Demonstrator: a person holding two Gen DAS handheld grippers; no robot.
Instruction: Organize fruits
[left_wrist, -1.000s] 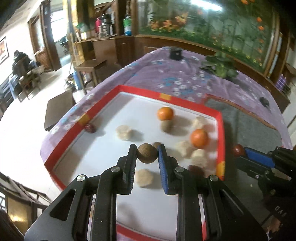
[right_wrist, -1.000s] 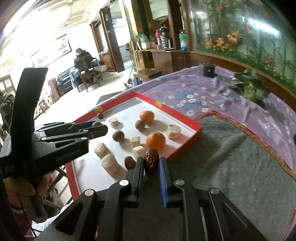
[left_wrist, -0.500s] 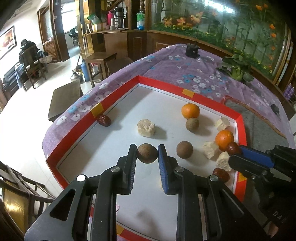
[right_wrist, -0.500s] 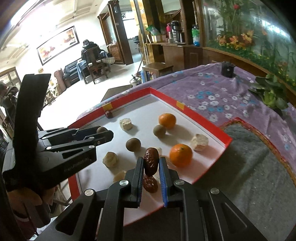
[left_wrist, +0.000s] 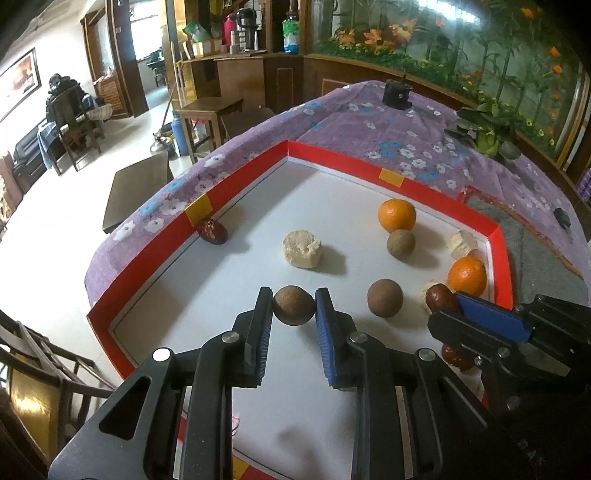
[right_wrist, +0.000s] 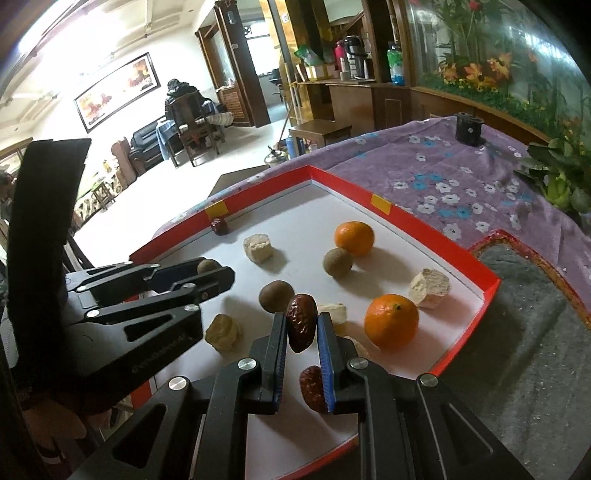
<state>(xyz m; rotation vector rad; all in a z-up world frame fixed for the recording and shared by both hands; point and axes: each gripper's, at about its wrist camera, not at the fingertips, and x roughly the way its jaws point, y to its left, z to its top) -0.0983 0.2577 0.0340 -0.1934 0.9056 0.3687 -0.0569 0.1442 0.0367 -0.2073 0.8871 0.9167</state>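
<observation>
A white tray with a red rim (left_wrist: 147, 254) (right_wrist: 461, 258) holds the fruits. My left gripper (left_wrist: 293, 308) is shut on a brown round fruit (left_wrist: 293, 305), held above the tray's near left part. My right gripper (right_wrist: 302, 328) is shut on a dark red date (right_wrist: 302, 325) above the tray's near right side; it shows at the right of the left wrist view (left_wrist: 443, 301). In the tray lie two oranges (left_wrist: 397, 215) (left_wrist: 467, 276), two more brown round fruits (left_wrist: 385, 298) (left_wrist: 400, 244), pale chunks (left_wrist: 302, 248) (left_wrist: 461, 243), and dates (left_wrist: 212, 232) (right_wrist: 314, 387).
The tray lies on a purple flowered cloth (left_wrist: 369, 125). A grey mat (right_wrist: 517, 332) lies to the tray's right. A small black object (left_wrist: 396, 94) and a green plant (left_wrist: 484, 136) stand at the far side. The table edge drops off to the left.
Both grippers have moved left over the tray, each still holding its fruit. The right gripper with its date has come further in over the tray.
</observation>
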